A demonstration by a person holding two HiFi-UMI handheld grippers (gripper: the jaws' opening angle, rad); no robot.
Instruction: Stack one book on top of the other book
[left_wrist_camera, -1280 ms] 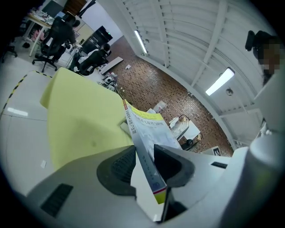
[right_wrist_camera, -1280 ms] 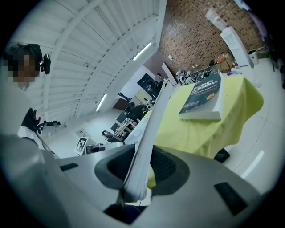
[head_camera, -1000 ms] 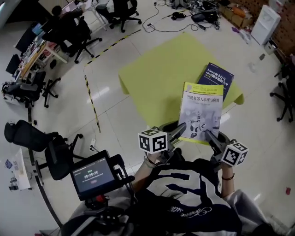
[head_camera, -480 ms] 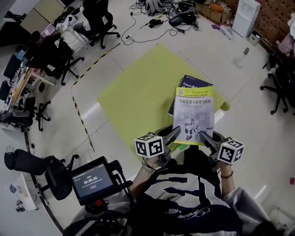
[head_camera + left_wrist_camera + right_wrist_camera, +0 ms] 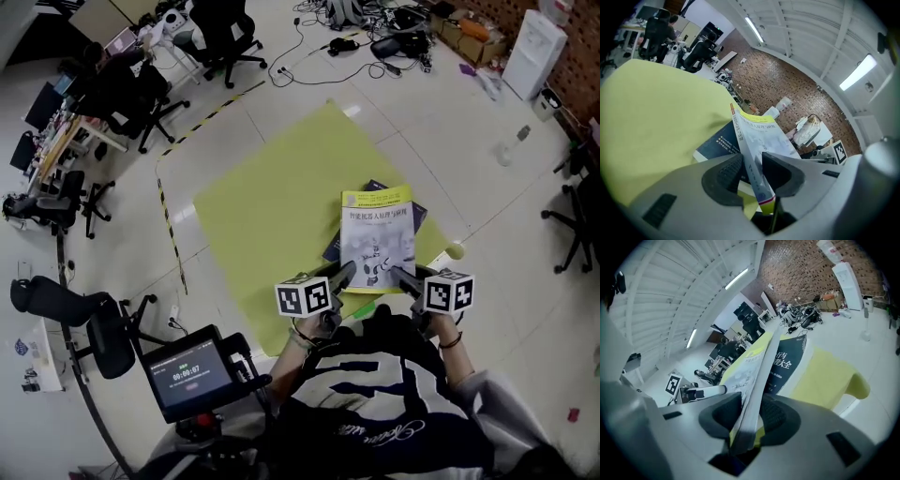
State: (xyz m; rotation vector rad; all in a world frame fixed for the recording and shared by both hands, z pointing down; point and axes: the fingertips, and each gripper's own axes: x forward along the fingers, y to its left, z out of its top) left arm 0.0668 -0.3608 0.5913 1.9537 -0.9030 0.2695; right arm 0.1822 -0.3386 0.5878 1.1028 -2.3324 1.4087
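Note:
A white and yellow book with a robot on its cover hangs just over a dark blue book, which lies on the yellow-green table. My left gripper is shut on the near left corner of the white and yellow book. My right gripper is shut on its near right corner. In the left gripper view the blue book shows beneath it, left of my left gripper. In the right gripper view the held book stands edge-on in my right gripper, with the blue book behind.
Black office chairs stand at the far left. Black-and-yellow tape runs along the floor beside the table. Cables and boxes lie beyond it, with a white cabinet at the far right. A screen device hangs at my chest.
Both grippers have carried the white and yellow book further over the blue book. It now covers most of that book, where before it overlapped only the near part.

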